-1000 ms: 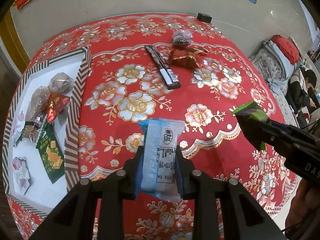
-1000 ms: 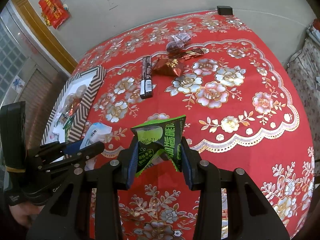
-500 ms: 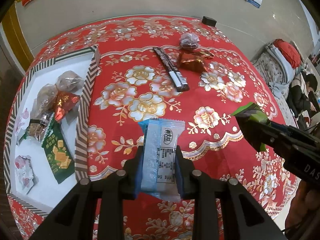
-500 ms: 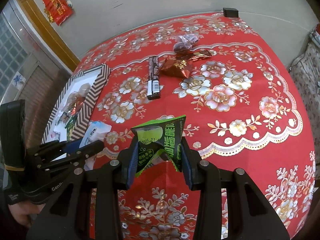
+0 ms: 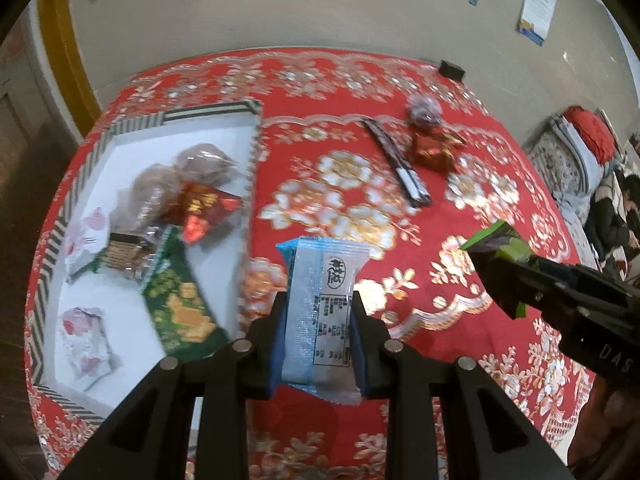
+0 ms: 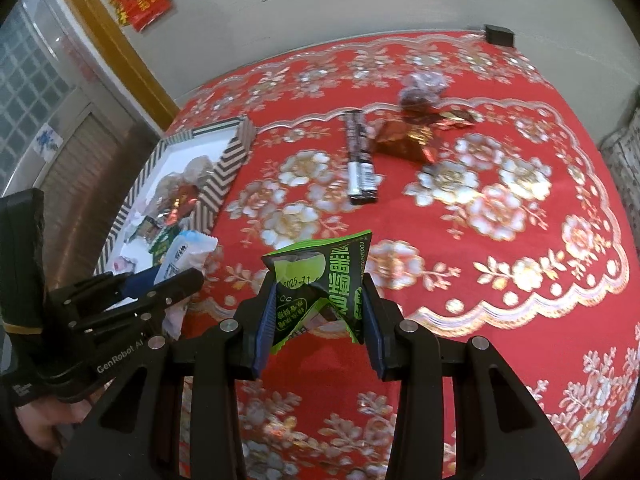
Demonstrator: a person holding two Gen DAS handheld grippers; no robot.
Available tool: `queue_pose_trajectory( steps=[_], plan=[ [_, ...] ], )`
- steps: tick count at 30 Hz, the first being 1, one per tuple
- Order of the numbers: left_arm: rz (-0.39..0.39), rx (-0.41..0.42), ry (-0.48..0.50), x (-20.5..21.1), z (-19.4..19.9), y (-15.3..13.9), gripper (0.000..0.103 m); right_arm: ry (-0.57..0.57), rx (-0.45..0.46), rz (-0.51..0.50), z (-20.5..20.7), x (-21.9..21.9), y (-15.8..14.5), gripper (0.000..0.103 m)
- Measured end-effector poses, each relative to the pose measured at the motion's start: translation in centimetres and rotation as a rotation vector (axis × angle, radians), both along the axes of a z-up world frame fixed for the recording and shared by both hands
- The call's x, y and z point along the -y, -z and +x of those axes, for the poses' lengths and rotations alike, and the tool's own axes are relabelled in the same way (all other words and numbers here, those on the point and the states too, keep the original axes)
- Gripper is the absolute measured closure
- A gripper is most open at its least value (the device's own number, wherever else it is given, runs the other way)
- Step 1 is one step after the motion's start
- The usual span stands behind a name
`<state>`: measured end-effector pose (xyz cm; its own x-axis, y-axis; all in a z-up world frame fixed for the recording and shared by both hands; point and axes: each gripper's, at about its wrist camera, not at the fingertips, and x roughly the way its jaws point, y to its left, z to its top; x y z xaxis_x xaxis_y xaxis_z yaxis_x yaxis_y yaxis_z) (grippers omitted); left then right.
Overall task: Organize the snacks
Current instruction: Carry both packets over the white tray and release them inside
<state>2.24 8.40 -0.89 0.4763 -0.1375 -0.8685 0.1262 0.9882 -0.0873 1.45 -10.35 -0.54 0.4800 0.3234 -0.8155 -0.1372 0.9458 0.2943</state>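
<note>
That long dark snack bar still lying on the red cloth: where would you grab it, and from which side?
Grip the long dark snack bar around its middle, coming down from above with the fingers across its narrow width. It lies flat and alone on the tablecloth, with clear cloth on its left; the red foil packet sits close on its right, so keep the grip narrow there.

A table (image 5: pixel 340 168) holds a tray (image 5: pixel 250 152) at nine o'clock, with several snack packets (image 5: pixel 176 304) inside it. At one o'clock, well apart from the tray, a long snack bar (image 5: pixel 400 168) lies on the cloth, with a foil packet (image 5: pixel 434 150) just beside it and a wrapped sweet (image 5: pixel 424 110) behind that.
</note>
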Motion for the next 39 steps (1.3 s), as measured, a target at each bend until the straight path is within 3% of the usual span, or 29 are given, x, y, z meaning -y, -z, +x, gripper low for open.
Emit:
queue_pose_trajectory(
  steps=[9, 18, 27, 39],
  plan=[
    [0.016, 0.046, -0.099, -5.9, 0.2, -0.6, 0.073, -0.091, 0.019, 0.014, 2.0, -5.9, -1.0, 0.065],
    [0.070, 0.024, -0.189, -12.0, -0.7, 1.3, 0.073, -0.214, 0.026, 0.022, 4.2, -13.9, -1.1, 0.065],
    [0.086, 0.002, -0.172, -13.8, -0.9, 2.4, 0.073, -0.278, -0.032, 0.015, 6.0, -19.6, 1.2, 0.065],
    [0.079, -0.012, -0.160, -14.2, -0.3, 2.9, 0.069, -0.233, -0.073, 0.035, 6.9, -20.7, 2.1, 0.064]
  ],
)
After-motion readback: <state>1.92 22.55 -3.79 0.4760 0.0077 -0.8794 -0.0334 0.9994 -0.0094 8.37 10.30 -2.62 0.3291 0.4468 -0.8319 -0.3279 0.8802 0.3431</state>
